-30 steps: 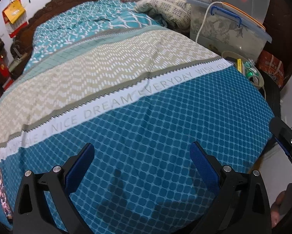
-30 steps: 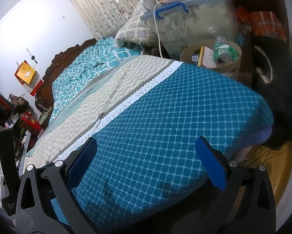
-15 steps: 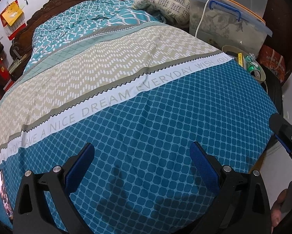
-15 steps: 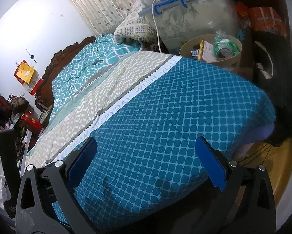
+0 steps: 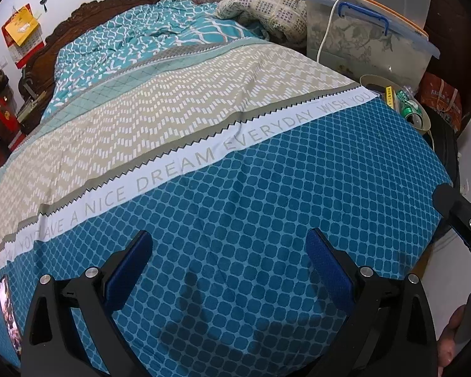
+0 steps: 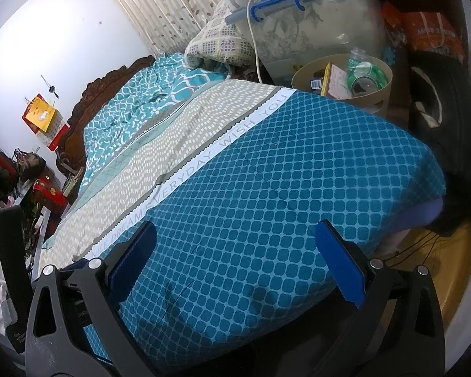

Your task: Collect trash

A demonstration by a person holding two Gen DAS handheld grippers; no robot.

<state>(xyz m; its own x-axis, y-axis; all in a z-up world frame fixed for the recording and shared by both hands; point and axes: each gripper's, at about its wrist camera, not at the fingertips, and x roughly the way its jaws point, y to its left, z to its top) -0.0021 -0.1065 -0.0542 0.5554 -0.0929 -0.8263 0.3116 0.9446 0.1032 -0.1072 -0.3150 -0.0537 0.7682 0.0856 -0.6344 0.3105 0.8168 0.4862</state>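
With both the left gripper [image 5: 229,251] and right gripper [image 6: 235,242] empty, fingers spread over the blue-patterned bed [image 6: 282,188], trash search appears unfinished; the far-right beige round bin [image 6: 373,94] likely awaits.

Ahead of our tongs, matt woven cloth bedspread [image 5: 241,188], past it a carved glossy dark wood headboard [image 5: 87,15], to our right a translucent plastic storage box [image 6: 314,28], smooth matt plastic bin [image 6: 378,92], our 2 grippers' matt black plastic, textured blue pads [image 6: 339,264].
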